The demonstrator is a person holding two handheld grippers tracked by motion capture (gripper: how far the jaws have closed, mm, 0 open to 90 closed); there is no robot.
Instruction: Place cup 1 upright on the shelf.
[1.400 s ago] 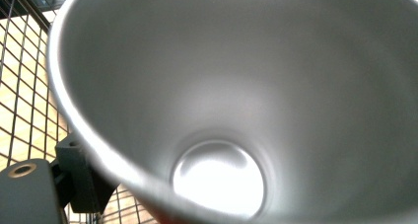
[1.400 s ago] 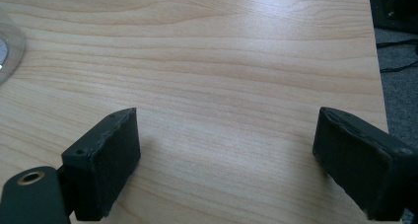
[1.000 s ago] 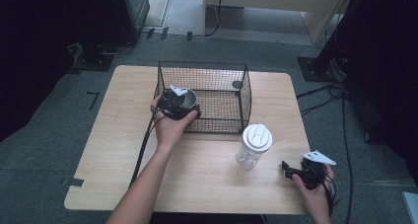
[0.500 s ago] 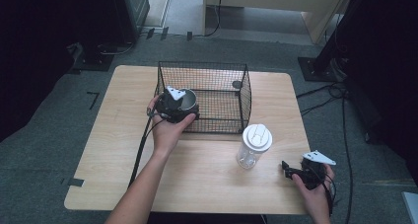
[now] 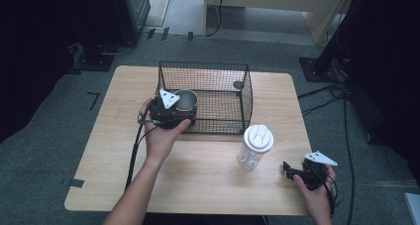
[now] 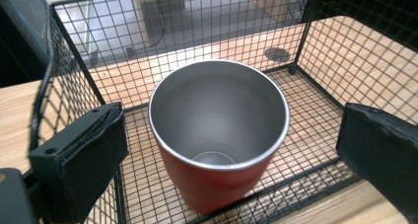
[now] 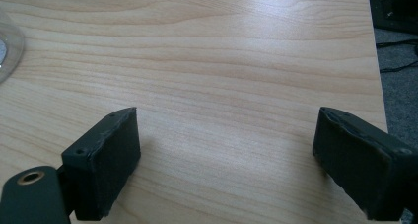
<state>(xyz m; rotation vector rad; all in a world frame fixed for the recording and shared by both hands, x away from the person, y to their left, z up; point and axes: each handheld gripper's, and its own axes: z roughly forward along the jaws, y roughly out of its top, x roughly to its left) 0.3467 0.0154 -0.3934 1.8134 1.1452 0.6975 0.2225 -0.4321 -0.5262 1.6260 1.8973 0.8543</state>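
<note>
One red cup [image 6: 218,145] with a steel lining stands upright in the near left corner of the black wire basket [image 5: 245,93]. Left gripper [image 5: 171,111] hovers at that corner, its jaws spread wide on either side of the cup and clear of its wall. Judging by this, the placing step looks done; next calls for drawing clear without snagging the mesh. Right gripper [image 5: 297,173] rests near the table's [image 5: 208,180] near right edge, jaws apart and empty, just right of a clear lidded bottle [image 5: 255,145].
</note>
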